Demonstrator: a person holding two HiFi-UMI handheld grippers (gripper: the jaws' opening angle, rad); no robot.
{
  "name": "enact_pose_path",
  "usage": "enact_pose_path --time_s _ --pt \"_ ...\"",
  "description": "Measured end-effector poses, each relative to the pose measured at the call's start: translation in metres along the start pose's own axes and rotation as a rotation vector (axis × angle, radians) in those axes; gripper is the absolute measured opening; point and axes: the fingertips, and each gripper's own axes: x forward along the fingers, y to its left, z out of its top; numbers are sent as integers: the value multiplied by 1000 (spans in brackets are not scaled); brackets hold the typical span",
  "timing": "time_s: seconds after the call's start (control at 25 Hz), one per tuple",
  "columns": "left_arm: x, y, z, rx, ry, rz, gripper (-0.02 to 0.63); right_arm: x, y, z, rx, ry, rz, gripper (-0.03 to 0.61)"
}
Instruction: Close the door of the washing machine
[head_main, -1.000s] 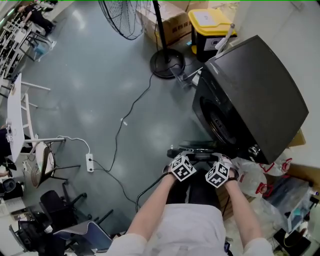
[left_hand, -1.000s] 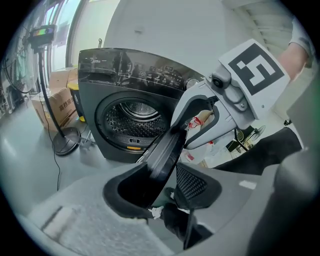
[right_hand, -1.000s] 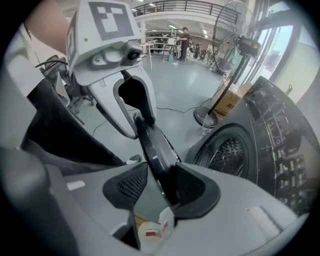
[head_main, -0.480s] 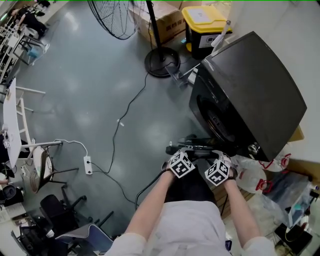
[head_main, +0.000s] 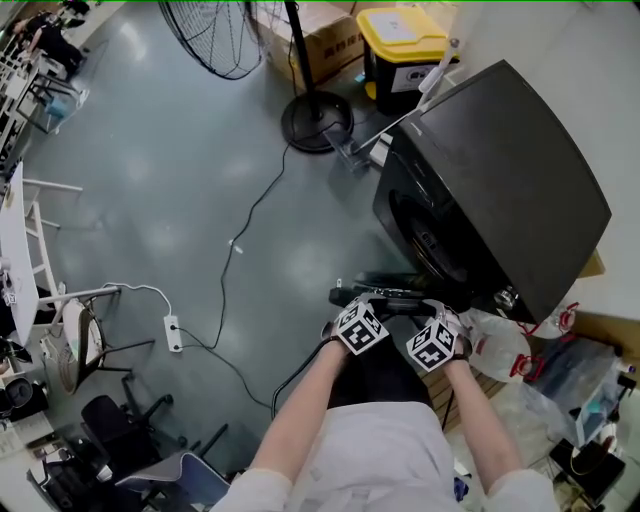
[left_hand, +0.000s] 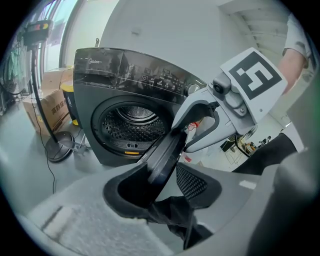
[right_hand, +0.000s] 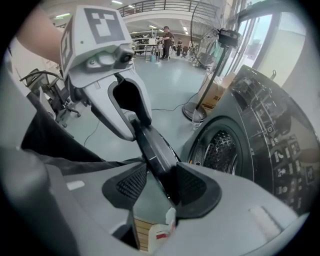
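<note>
The black front-loading washing machine (head_main: 500, 170) stands at the right, and its drum opening (left_hand: 132, 125) is uncovered. Its round door (head_main: 385, 298) hangs open towards me, seen edge-on. My left gripper (left_hand: 167, 182) straddles the door's rim (left_hand: 165, 155). The rim lies against the left pad, and a gap shows at the right pad. My right gripper (right_hand: 157, 187) straddles the same rim (right_hand: 155, 150), which rests against its right pad and is clear of the left one. Both grippers (head_main: 370, 302) (head_main: 425, 306) sit side by side at the door's outer edge.
A standing fan's base (head_main: 315, 120), a yellow-lidded bin (head_main: 405, 45) and a cardboard box (head_main: 325, 35) stand beyond the machine. A cable and power strip (head_main: 170, 328) lie on the floor at the left. Plastic bottles (head_main: 495, 350) and bags lie at the right, and chairs (head_main: 110, 420) are at the lower left.
The head view has drifted a little. Both grippers stay at the door's rim as before.
</note>
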Motion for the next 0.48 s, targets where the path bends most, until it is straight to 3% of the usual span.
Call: enact_pose_path --time_s 0.48 --pt "3 21 19 29 16 -11 192 1 -20 12 84 -14 -21 179"
